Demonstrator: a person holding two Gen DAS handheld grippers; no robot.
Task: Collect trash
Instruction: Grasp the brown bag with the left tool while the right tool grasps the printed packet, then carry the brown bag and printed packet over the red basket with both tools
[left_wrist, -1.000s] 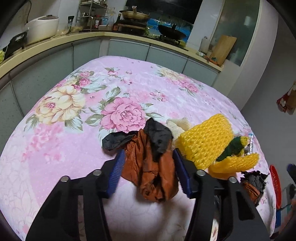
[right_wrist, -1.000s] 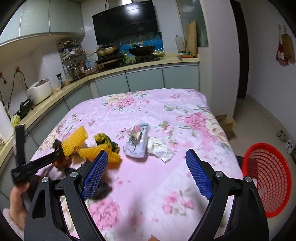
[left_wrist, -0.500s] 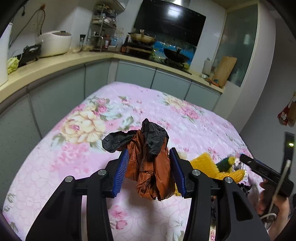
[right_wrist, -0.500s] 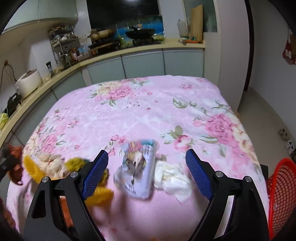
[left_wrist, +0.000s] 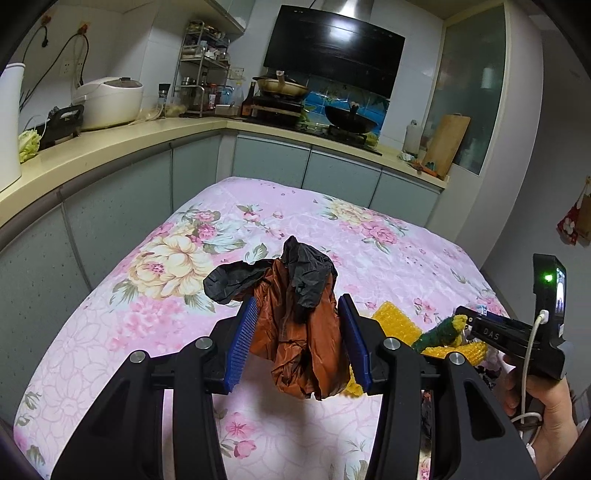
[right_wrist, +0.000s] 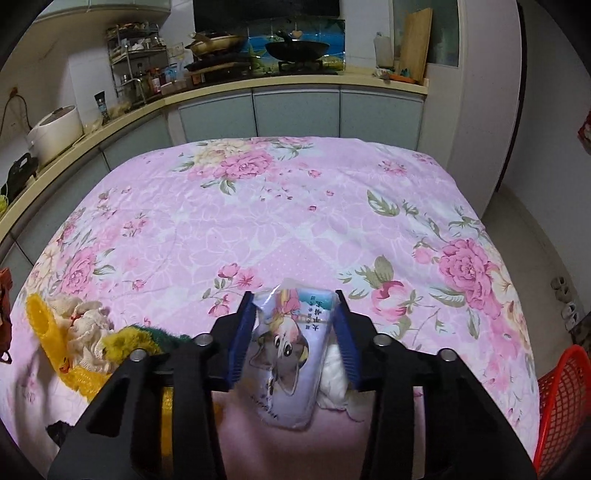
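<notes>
My left gripper (left_wrist: 297, 302) is shut on a crumpled brown and black plastic bag (left_wrist: 299, 350), which hangs above the pink floral tablecloth (left_wrist: 258, 229). My right gripper (right_wrist: 293, 295) is low over the table. Its jaws are closing on a tissue packet with a cartoon cat (right_wrist: 288, 347), and both blue pads touch the packet's sides. A crumpled white tissue (right_wrist: 334, 376) lies against the packet under the right finger. A yellow foam net (right_wrist: 40, 321) and a green and yellow scrap (right_wrist: 147, 336) lie to the left.
A red mesh basket (right_wrist: 561, 398) stands on the floor past the table's right edge. Grey cabinets and a counter (left_wrist: 110, 147) wrap the table's far and left sides. A hand (left_wrist: 546, 413) holds the right gripper's handle at the left view's right edge.
The left gripper has lifted the bag off the table. The right gripper has moved forward and down over the tissue packet, and its wide-open jaws have closed in on it.
</notes>
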